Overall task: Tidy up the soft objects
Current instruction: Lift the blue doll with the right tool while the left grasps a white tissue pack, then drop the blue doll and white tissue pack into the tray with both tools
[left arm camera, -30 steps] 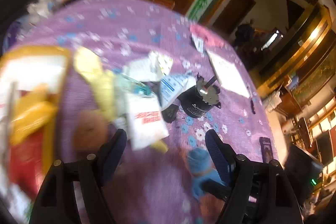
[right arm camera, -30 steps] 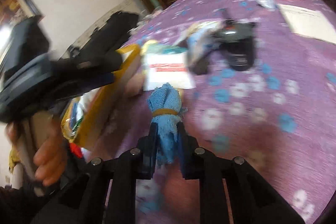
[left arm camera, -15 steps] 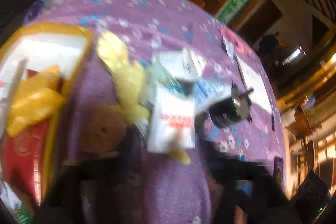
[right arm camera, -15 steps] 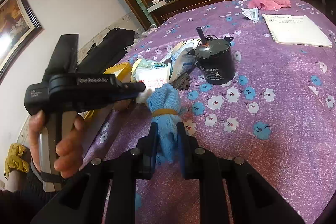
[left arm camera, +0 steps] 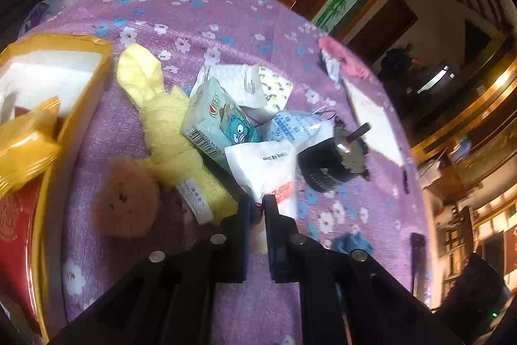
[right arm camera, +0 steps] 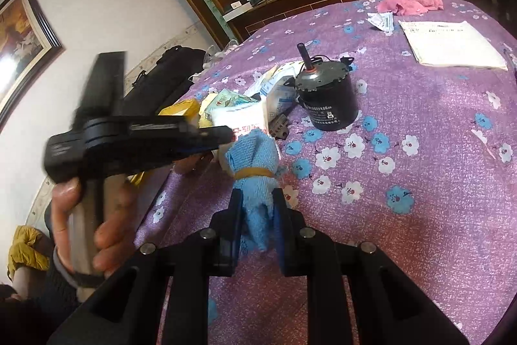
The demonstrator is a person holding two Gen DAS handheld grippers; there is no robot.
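1. The left gripper (left arm camera: 257, 206) has just snapped shut on the near edge of 1 white packet (left arm camera: 265, 170).
2. The right gripper (right arm camera: 257, 209) pinches 1 blue cloth roll (right arm camera: 255, 164) (bound by 1 band) above the purple tablecloth (right arm camera: 420, 151).
3. 2 plush toys lie beside the packets: 1 yellow (left arm camera: 168, 131), 1 brown (left arm camera: 124, 199).
4. 1 black motor (right arm camera: 326, 99) stands nearby.

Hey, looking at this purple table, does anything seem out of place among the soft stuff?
Yes: a black electric motor with a metal shaft stands upright beside the heap of tissue packets and plush toys. It is hard machinery among soft goods, with its wired plug tucked under the packets.
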